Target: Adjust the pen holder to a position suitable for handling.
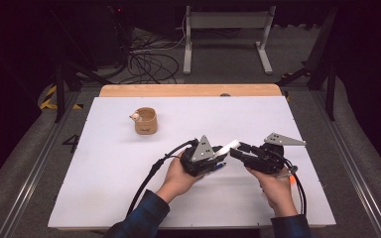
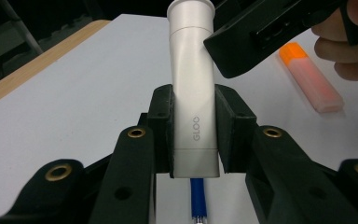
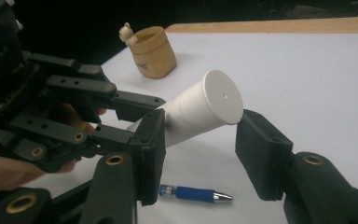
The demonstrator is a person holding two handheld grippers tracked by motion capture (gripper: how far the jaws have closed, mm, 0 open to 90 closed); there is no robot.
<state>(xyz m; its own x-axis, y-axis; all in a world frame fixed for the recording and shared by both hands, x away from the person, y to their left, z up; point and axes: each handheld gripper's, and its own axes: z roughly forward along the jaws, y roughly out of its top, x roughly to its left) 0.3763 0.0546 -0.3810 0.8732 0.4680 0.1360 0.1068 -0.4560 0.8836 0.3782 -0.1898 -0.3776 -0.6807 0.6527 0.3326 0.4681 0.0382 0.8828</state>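
Note:
A white glue stick [image 1: 228, 146] marked GLOO is held above the table, and my left gripper [image 1: 217, 151] is shut on its lower body. In the left gripper view the two pads press the tube [image 2: 193, 93] from both sides. The capped end [image 3: 221, 98] points toward my right gripper [image 1: 235, 150]. In the right gripper view my right gripper [image 3: 200, 140] stands with a jaw on either side of the cap, and a gap shows on the left pad's side. One of its black jaws sits beside the cap in the left gripper view.
A blue pen [image 3: 193, 193] lies on the white table [image 1: 129, 163] under the grippers. An orange highlighter [image 2: 310, 77] lies by the person's right hand. A small wooden cup [image 1: 146, 120] with a pale figure on its rim stands at the far left.

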